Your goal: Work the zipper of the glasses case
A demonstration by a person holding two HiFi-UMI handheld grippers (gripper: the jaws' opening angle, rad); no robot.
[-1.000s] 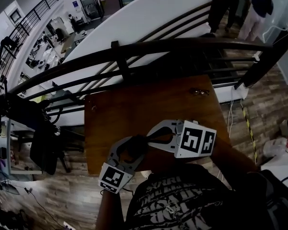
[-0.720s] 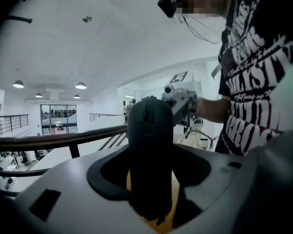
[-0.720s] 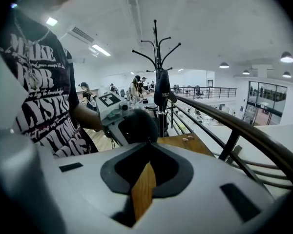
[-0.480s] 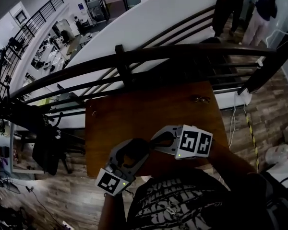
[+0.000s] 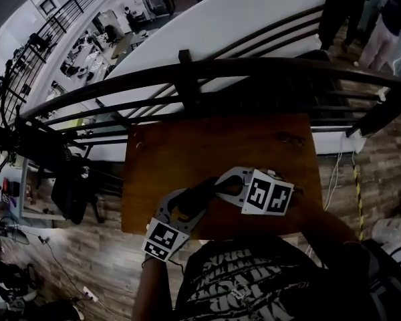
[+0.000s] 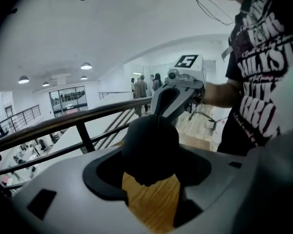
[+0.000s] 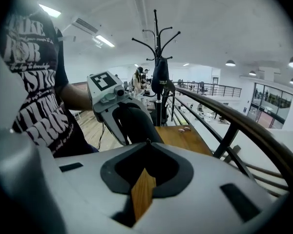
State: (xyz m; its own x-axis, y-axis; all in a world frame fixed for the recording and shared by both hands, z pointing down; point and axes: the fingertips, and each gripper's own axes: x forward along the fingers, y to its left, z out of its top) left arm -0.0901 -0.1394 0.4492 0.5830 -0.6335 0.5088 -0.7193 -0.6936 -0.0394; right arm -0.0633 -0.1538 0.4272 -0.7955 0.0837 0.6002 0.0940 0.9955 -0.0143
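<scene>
A black glasses case (image 5: 188, 204) hangs over the front edge of the wooden table (image 5: 187, 146), with my left gripper (image 5: 195, 199) shut on it. In the left gripper view the case (image 6: 149, 138) fills the gap of the left gripper (image 6: 149, 152), whose wide jaws have just opened a little further. My right gripper (image 5: 216, 184) reaches in from the right, shut. Its tips (image 6: 159, 115) meet the case's upper end. In the right gripper view the right gripper (image 7: 146, 143) pinches a tiny zipper pull at the edge of the case (image 7: 136, 123).
A small pinkish object (image 5: 287, 139) lies at the table's far right corner (image 7: 184, 129). A dark railing (image 5: 187, 79) runs just behind the table. A coat stand (image 7: 157, 72) rises past the table's end. People (image 5: 374, 19) stand far back on the walkway.
Both grippers have sunk slightly toward the table with the case still between them, and the left one has tilted. Their grips look the same.
</scene>
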